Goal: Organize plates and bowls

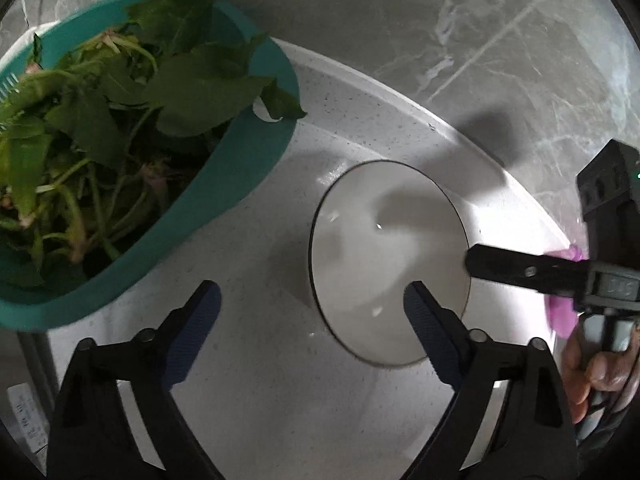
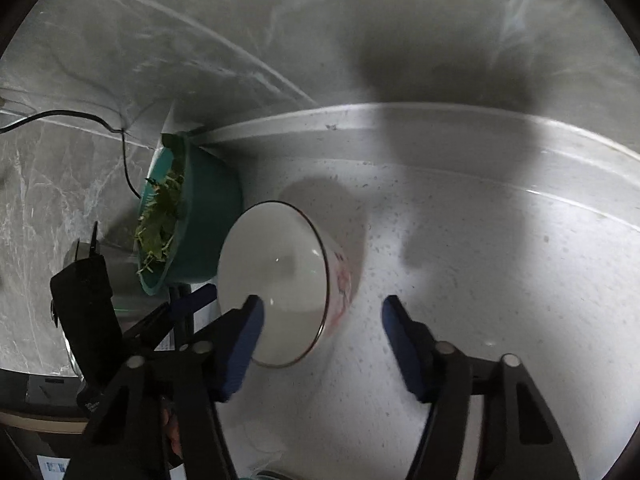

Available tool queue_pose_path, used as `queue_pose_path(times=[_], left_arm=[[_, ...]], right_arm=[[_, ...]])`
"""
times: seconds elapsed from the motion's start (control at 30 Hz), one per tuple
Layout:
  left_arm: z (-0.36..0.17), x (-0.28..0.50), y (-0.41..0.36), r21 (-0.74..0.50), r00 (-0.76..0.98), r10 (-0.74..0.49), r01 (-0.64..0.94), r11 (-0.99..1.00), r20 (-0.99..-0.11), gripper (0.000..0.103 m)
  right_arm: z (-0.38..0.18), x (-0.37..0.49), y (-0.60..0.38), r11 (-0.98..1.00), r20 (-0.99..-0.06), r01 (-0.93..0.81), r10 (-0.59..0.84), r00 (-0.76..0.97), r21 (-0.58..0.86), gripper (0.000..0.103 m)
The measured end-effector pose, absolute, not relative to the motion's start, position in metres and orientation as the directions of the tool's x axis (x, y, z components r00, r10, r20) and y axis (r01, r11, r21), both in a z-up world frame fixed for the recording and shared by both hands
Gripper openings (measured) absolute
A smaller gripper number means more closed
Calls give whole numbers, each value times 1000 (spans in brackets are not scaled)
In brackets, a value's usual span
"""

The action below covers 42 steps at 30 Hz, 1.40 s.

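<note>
A white bowl with a dark rim and a pink flower pattern on its outside stands on the speckled white counter. My left gripper is open astride the bowl's near-left rim, one pad inside and the other outside, neither pressing. From the other side, my right gripper straddles the opposite rim. Its left pad is over the bowl's inside and its right pad stands clear of the outer wall. One of its fingers shows reaching the rim in the left wrist view.
A teal colander full of green leaves sits close beside the bowl. A raised ledge and a marbled wall run behind. A black cable hangs at the left. A person's hand holds the right gripper.
</note>
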<state>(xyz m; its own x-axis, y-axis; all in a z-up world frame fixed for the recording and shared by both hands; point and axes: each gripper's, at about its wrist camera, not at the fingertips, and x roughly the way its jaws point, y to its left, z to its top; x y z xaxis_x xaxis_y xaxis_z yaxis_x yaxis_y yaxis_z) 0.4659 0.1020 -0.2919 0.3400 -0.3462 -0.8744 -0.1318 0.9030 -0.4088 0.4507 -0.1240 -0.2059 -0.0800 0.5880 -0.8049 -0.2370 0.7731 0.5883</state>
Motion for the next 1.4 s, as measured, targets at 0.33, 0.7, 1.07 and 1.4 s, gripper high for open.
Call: queue_pose_path(times=[0.33, 0.7, 1.07, 1.4], left_arm=[[-317, 480, 106, -444, 293, -386, -166, 881, -875, 35], [-321, 476, 98, -477, 287, -424, -146, 867, -859, 17], [-301, 481, 67, -463, 270, -419, -124, 878, -867, 17], [-247, 451, -8, -490, 261, -478, 18, 871, -839, 17]], right_arm=[[-239, 461, -120, 755, -776, -180, 610, -161, 630, 39], [-248, 462, -126, 748, -762, -148, 627, -164, 647, 24], [-235, 452, -128, 768, -779, -135, 611, -140, 626, 24], [-178, 410, -197, 786, -792, -110, 610, -26, 609, 24]])
